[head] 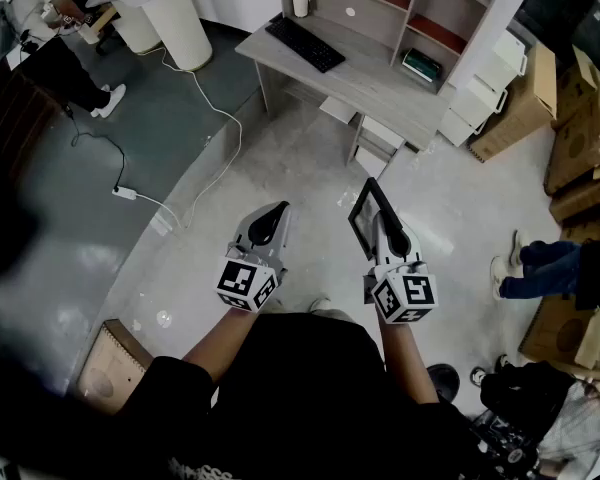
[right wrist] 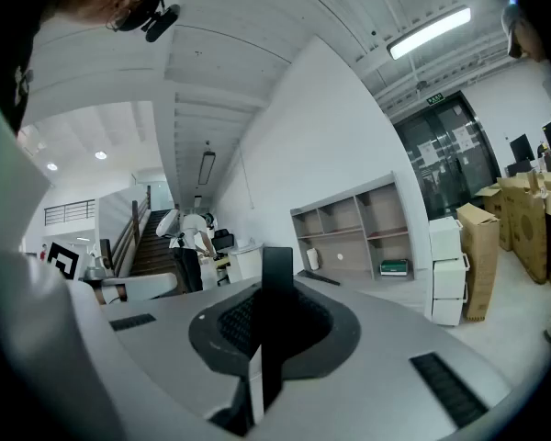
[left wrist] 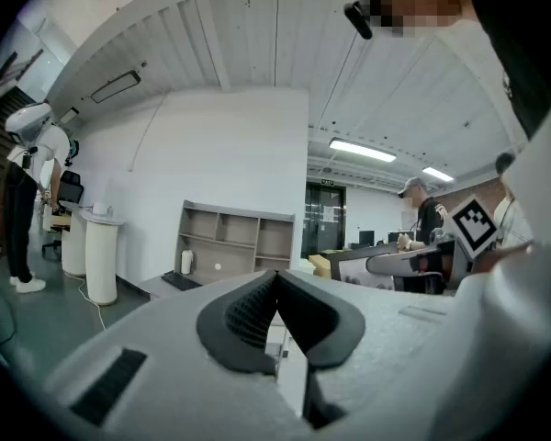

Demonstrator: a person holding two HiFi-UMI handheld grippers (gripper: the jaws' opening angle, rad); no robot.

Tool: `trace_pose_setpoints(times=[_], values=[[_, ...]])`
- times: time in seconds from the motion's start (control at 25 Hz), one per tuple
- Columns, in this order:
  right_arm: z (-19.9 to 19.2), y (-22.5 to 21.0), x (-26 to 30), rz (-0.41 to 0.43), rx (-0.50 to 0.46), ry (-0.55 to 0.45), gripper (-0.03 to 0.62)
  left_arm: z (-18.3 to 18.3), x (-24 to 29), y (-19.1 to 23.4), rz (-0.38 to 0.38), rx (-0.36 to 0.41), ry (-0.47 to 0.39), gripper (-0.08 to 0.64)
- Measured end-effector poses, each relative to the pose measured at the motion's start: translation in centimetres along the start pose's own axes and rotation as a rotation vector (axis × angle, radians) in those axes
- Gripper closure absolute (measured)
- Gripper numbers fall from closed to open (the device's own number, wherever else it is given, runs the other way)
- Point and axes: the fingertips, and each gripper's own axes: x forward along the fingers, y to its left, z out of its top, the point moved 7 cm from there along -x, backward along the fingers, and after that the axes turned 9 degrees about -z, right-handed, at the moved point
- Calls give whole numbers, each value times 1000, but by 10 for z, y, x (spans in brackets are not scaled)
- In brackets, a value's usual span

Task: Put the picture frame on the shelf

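Note:
My right gripper is shut on the picture frame, a dark thin rectangle that stands on edge and sticks up past the jaws. In the right gripper view the picture frame shows edge-on between the black pads. My left gripper is beside it at the same height, jaws together with nothing in them; in its own view the pads meet at the tip. The grey shelf stands on a desk some way ahead across the floor, and shows again as the shelf and the shelf.
A keyboard and a white jar are on the desk, a green box in a shelf bay. White drawers and cardboard boxes stand right. A cable with a power strip crosses the floor left. A person's legs are at right.

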Motion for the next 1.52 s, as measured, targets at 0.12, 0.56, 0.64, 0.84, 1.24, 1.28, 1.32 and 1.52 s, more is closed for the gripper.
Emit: trace_pose_setpoints(times=[0.12,0.56,0.64,0.84,1.24,1.28,1.32,1.52], values=[[0,-1,-8,21,-19,0,572,-1,-3,-3,41,3,-2,543],[-16,-10,-18,48,3,12,572,-4,-12,-2,116,-5,-27,543],[-20,-8,-12,55,4,25,572,-7,-15,4,126,-10,-20,543],[-27,1,20,53,-13,50,571,-16,-9,36,135,-22,-14,543],[-35,38,151,-1,-11,112,572,-22,38,176,109,-63,-11,543],[-35,43,168,-9,-15,115,572,-23,43,191,103,-65,-9,543],[-34,48,185,-17,-18,120,572,-22,49,206,94,-72,-7,543],[-13,90,274,-19,-32,120,572,-6,69,286,26,-105,-7,543]])
